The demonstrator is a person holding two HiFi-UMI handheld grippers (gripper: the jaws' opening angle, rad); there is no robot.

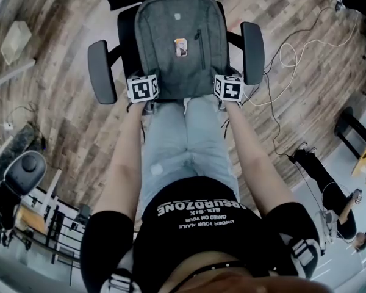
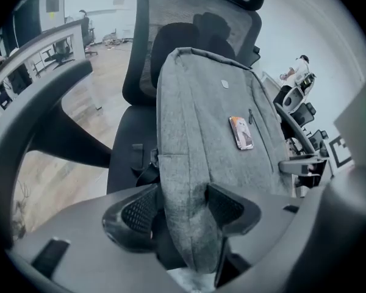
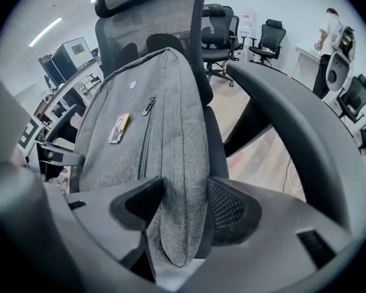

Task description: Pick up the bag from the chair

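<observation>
A grey backpack (image 1: 177, 41) leans upright against the back of a black office chair (image 1: 102, 72), with a small orange tag (image 1: 181, 47) on its front. My left gripper (image 1: 145, 102) is at the bag's lower left corner and my right gripper (image 1: 227, 102) at its lower right corner. In the left gripper view, the jaws of the left gripper (image 2: 182, 209) straddle the edge of the backpack (image 2: 213, 133), wide apart. In the right gripper view, the right gripper (image 3: 183, 209) straddles the other edge of the backpack (image 3: 152, 133) the same way. The fabric fills each gap without visible squeezing.
The chair's armrests (image 1: 252, 50) flank both grippers closely. White cables (image 1: 293, 54) trail over the wooden floor to the right. A person (image 1: 329, 194) crouches at the lower right. More office chairs (image 3: 268, 38) and a standing person (image 3: 326, 41) are behind. A desk (image 1: 24, 182) is at the left.
</observation>
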